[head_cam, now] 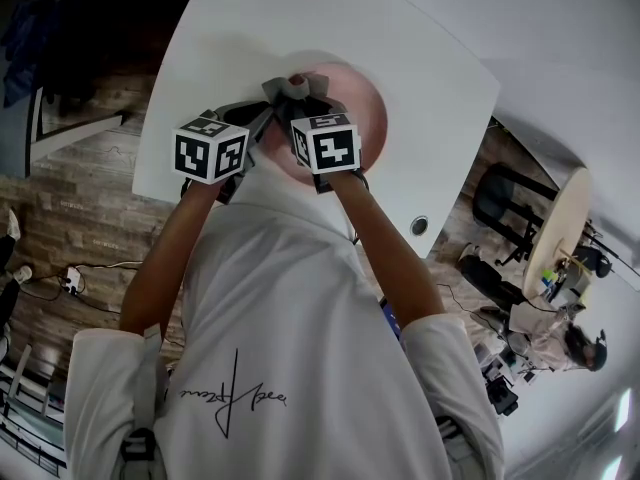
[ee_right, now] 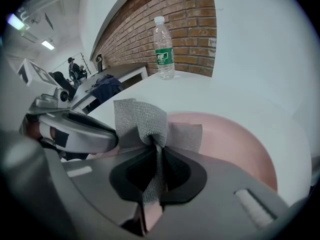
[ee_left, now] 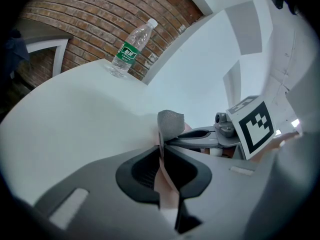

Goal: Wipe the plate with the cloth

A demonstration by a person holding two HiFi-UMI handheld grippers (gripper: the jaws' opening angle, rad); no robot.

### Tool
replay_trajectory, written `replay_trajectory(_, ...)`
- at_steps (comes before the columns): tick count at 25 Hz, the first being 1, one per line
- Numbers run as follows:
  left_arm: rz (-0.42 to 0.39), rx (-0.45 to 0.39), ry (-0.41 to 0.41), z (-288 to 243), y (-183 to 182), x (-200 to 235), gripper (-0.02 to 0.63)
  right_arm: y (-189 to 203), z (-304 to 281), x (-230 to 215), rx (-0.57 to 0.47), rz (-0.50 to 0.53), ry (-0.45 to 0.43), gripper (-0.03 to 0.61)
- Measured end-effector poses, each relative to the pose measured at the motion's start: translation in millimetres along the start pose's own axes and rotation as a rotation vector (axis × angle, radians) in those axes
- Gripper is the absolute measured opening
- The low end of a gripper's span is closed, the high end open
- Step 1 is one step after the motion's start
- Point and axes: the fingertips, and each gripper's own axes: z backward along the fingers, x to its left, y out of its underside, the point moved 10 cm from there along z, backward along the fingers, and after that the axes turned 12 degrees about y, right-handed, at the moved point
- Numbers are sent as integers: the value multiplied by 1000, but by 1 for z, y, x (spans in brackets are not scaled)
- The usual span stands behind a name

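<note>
A pink plate (head_cam: pixel 358 108) lies on the white table (head_cam: pixel 430 48). In the left gripper view my left gripper (ee_left: pixel 161 149) is shut on the plate's thin rim (ee_left: pixel 167 184), which runs edge-on between the jaws. My right gripper (ee_right: pixel 156 151) is shut on a grey mesh cloth (ee_right: pixel 142 120), and the bunched cloth rests over the near left part of the plate (ee_right: pixel 235 139). From above, both grippers meet at the plate's near edge, the left gripper (head_cam: pixel 262 118) beside the right gripper (head_cam: pixel 300 96), with the cloth (head_cam: pixel 288 87) between them. Each gripper view shows the other gripper close by.
A clear water bottle (ee_right: pixel 164 49) with a green label stands at the table's far side by a brick wall (ee_right: pixel 175 19). The table edge (head_cam: pixel 160 138) runs left of my left gripper. A round wooden table (head_cam: pixel 560 228) and a dark chair (head_cam: pixel 500 203) stand on the floor to the right.
</note>
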Motion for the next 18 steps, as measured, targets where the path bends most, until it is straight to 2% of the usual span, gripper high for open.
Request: replay_trajectory(18, 6, -4, 5, -3, -3, -1, 44, 9, 7, 6, 31, 17, -74, 29)
